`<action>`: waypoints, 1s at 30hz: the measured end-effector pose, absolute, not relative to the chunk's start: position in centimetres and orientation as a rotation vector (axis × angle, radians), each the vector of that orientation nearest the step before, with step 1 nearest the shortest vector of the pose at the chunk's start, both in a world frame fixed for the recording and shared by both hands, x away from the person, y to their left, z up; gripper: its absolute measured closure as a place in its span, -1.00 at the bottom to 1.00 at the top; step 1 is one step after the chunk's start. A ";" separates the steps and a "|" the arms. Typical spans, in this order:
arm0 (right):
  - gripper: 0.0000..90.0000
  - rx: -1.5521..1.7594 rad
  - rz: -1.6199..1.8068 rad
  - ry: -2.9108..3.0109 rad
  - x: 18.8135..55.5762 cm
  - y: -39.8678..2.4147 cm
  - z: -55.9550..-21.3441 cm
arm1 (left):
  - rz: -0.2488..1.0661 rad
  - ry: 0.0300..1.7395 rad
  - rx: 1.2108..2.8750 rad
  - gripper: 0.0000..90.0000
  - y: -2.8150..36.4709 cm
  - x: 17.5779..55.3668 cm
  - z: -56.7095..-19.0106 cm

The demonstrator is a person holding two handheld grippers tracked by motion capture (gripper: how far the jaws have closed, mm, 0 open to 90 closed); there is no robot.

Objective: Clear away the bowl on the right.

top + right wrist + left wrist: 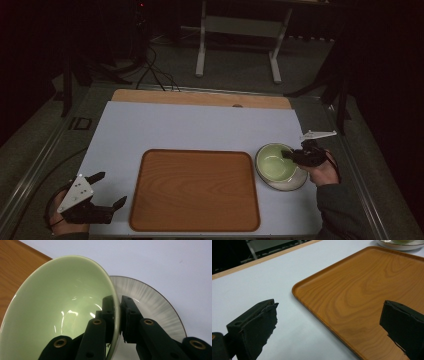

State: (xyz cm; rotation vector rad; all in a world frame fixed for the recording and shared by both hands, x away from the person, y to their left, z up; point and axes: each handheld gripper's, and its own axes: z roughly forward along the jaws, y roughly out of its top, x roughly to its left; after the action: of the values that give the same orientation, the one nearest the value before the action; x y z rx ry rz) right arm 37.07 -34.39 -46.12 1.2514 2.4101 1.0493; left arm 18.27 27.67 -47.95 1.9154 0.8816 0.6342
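Right gripper [119, 315] pinching the green bowl [57, 312] by its rim, bowl tilted above the white plate [152, 305] just beyond the jaws; so thin a hold risks the glazed wall slipping free and striking the plate.

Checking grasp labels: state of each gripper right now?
Left gripper: open, holding nothing, beside the wooden tray.
Right gripper: fingers closed on the rim of the green bowl, above the plate.
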 end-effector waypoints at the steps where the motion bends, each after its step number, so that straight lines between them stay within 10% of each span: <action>1: 0.82 1.248 1.052 2.409 37.1 -34.3 -46.0 | 0.634 0.882 1.914 -0.98 27.7 18.3 -47.9; 30: 0.81 1.172 1.134 2.410 36.5 -31.8 -44.4 | 0.640 0.886 1.908 -0.98 27.8 18.3 -47.9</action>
State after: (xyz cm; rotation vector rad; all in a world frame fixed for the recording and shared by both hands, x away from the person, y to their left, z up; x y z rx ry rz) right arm 36.53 -31.84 -44.44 1.1724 2.4099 1.1344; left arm 18.26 27.75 -47.93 1.9080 0.8859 0.6401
